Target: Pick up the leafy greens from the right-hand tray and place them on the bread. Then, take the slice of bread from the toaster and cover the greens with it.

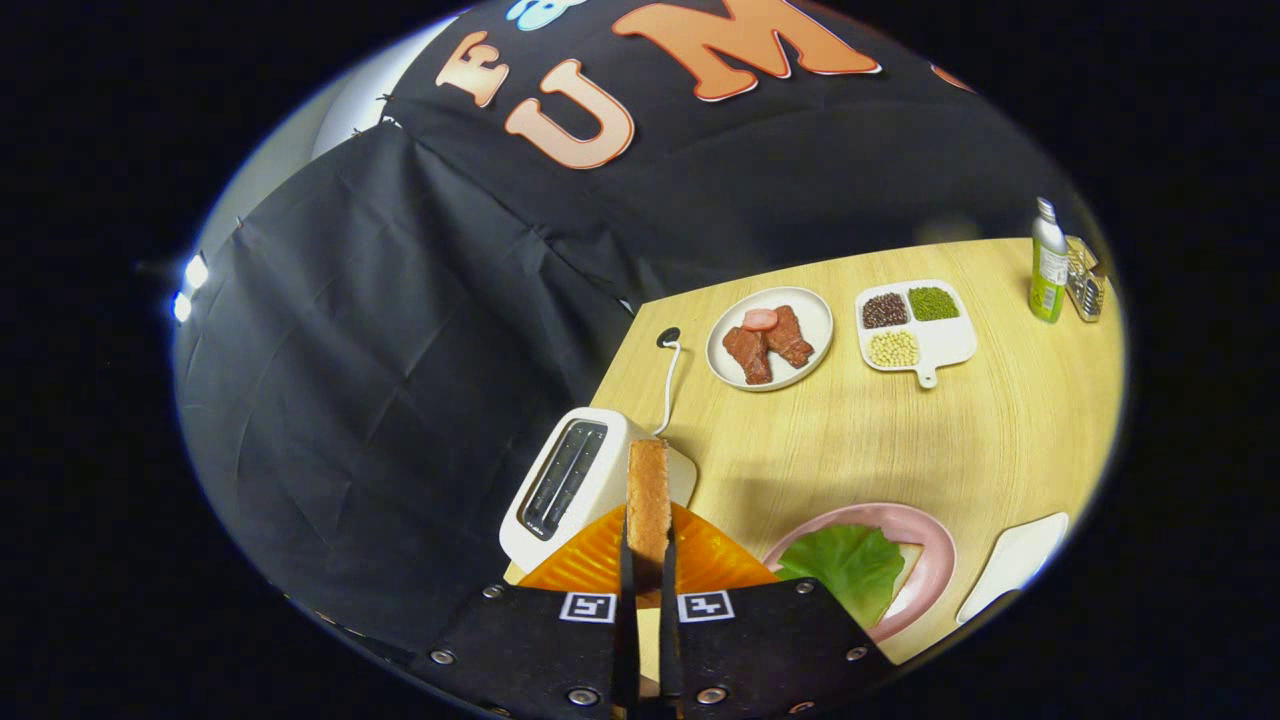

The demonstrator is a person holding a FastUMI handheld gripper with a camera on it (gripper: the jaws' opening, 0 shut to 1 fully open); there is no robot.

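So the claw [648, 560] is pinching the bread slice [648, 500] edge-on, both fingers pressed flat on its faces, holding it upright above the toaster [575, 485] at about 11 o'clock. The leafy greens [845, 570] already sit on the pink plate [925, 545] at 2 o'clock. That upright grip keeps the slice from flopping; my guess is it needs tipping flat to cover them.
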